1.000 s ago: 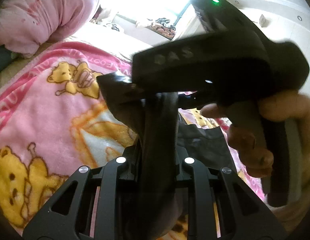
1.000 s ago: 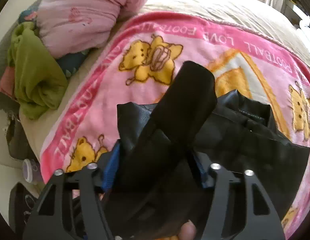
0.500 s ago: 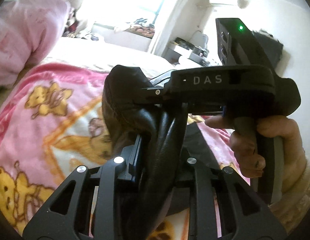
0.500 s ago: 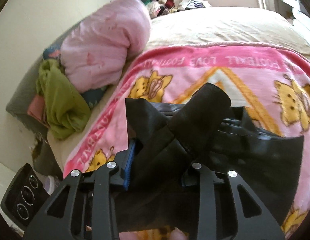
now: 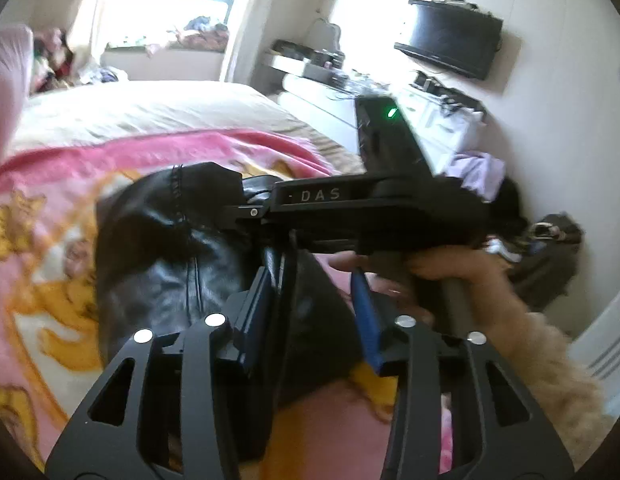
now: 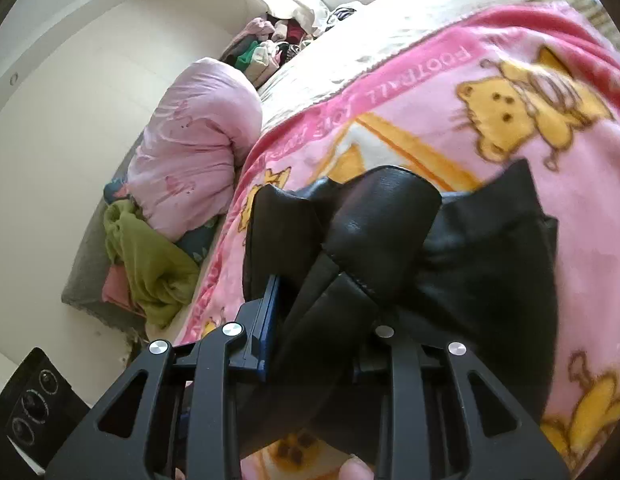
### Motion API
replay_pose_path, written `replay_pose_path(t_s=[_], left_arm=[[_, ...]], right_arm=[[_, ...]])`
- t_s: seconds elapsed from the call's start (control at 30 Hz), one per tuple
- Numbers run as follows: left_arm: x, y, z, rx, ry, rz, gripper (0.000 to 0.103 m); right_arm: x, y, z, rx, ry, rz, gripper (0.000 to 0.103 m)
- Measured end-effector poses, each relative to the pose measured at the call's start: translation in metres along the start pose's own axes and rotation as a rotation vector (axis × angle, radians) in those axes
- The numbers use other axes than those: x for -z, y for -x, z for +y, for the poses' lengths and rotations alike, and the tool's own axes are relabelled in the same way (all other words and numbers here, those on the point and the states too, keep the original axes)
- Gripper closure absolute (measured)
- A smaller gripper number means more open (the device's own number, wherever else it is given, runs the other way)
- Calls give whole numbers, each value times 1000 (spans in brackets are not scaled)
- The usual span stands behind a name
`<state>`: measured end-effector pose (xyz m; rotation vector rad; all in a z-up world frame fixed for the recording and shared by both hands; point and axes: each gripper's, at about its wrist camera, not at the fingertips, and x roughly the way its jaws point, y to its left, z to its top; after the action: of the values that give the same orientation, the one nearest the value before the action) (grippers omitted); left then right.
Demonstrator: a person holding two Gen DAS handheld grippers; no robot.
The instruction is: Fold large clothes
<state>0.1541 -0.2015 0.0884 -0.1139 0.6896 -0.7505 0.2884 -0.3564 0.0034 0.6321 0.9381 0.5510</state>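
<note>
1. The left gripper (image 5: 310,316) stood partly parted, its blue pads apart; a fold of the black jacket (image 5: 158,256) ran between them, though whether they pinched it could not be told.
2. The right gripper (image 6: 317,316) was clamped on a bunched fold of the jacket (image 6: 489,264).
3. The jacket hung lifted over the pink blanket (image 6: 429,92), its bulk lying ahead of both grippers.
4. The right gripper, with the surer grip, looked best placed to lead the fold.

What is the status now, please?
Left gripper open, black garment loose between its fingers. Right gripper shut on black garment. Garment bunched over pink blanket. Nothing blocking.
</note>
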Motion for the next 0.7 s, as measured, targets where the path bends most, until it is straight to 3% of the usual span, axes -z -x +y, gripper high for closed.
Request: replay_pose_path(t_s=[0.1, 0.13, 0.23, 0.3, 0.37, 0.43, 0.47, 0.57, 0.63, 0.7], left_arm=[[6, 30, 7, 100, 49, -24, 52], [8, 41, 10, 93, 36, -50, 48], [14, 62, 34, -107, 6, -127, 44], [20, 46, 66, -252, 49, -82, 43], [31, 20, 96, -307, 115, 7, 44], [48, -9, 118, -306, 192, 102, 49], [54, -13, 121, -281, 224, 107, 49], [57, -19, 106, -303, 201, 93, 50], [57, -25, 90, -346, 152, 85, 59], [58, -29, 88, -353, 142, 83, 61]], right_arm=[[7, 2, -22, -14, -33, -11, 77], [9, 2, -28, -5, -40, -14, 77], [14, -1, -44, -15, -74, -20, 75], [14, -2, -44, 5, -86, -15, 72], [13, 1, -38, 30, -84, -24, 60], [13, 6, -33, 59, -90, -37, 18], [13, 8, -29, 81, -97, -37, 10], [18, 11, -10, 115, -96, -5, 6], [22, 4, 7, 176, -51, 28, 5], [25, -5, 20, 265, 4, 30, 4]])
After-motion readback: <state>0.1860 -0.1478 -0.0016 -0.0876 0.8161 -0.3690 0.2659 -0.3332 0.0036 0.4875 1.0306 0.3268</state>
